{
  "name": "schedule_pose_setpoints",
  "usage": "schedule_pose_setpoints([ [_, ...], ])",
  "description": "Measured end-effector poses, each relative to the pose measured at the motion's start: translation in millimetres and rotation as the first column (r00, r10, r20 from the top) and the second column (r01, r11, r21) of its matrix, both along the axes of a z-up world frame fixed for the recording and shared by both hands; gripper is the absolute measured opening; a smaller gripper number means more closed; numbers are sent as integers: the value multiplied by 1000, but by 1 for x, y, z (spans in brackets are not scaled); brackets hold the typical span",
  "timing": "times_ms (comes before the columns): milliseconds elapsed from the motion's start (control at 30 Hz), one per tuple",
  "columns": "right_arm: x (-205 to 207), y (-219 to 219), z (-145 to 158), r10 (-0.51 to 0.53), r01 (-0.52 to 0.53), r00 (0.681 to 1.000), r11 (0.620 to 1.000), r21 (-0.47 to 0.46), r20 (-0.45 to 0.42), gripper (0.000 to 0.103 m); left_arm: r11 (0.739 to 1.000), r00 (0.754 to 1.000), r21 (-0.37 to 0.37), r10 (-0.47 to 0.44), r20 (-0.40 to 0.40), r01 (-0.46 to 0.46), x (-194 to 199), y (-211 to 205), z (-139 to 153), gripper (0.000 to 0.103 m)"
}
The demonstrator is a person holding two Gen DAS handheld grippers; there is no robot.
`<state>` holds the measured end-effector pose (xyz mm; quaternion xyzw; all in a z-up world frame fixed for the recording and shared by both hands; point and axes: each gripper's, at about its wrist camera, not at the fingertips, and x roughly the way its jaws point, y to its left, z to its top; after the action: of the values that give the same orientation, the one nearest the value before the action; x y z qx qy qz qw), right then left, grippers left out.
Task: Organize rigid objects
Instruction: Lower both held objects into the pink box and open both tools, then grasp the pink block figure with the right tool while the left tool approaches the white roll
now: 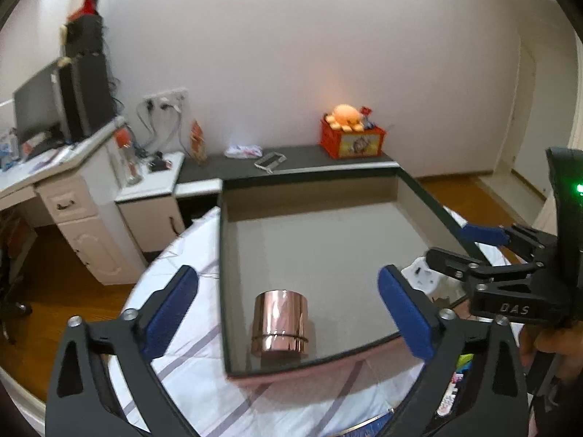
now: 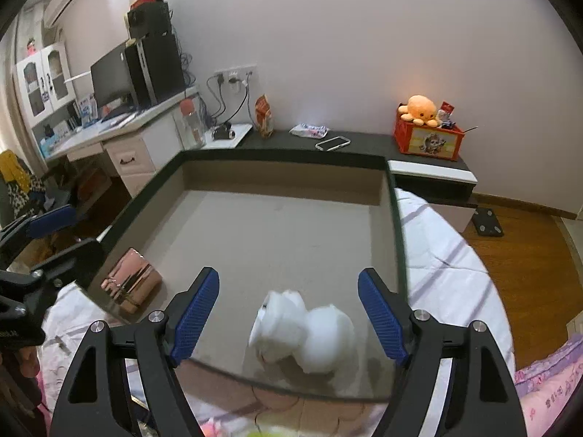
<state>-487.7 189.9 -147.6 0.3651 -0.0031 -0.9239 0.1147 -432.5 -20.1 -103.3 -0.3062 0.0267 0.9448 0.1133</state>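
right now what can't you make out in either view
- White object in the tray: motion-blurred in the right wrist view; in the left wrist view, mostly hidden behind the right tool.
- Coloured items at the lower right of the left wrist view: covered by the left tool frame.
- Copper cylinder: its far side is unseen.
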Motion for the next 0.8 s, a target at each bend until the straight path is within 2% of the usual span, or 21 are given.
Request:
schedule_pose_setpoints([
  [133,26,5,15,-7,6,999,1000,-14,-35,82,1000,998,-4,21,-63,-21,33,-6,17,103],
  [333,74,7,33,-30,29,993,1000,-9,-114,83,1000,995,13,20,-94,-19,79,-9,27,103],
  [500,116,10,41,-52,53,984,999,0,-173,83,1000,994,10,14,-107,-13,118,-6,27,103],
  [567,132,12,41,-62,63,980,998,0,-188,86,1000,995,3,13,-102,-12,132,-5,26,103],
  [667,152,16,40,-90,93,975,996,5,-202,87,1000,996,-7,3,-94,-3,148,-3,22,103],
  [800,168,28,39,-122,118,973,992,-34,-196,88,1000,996,-10,9,-89,-10,165,-4,20,103],
])
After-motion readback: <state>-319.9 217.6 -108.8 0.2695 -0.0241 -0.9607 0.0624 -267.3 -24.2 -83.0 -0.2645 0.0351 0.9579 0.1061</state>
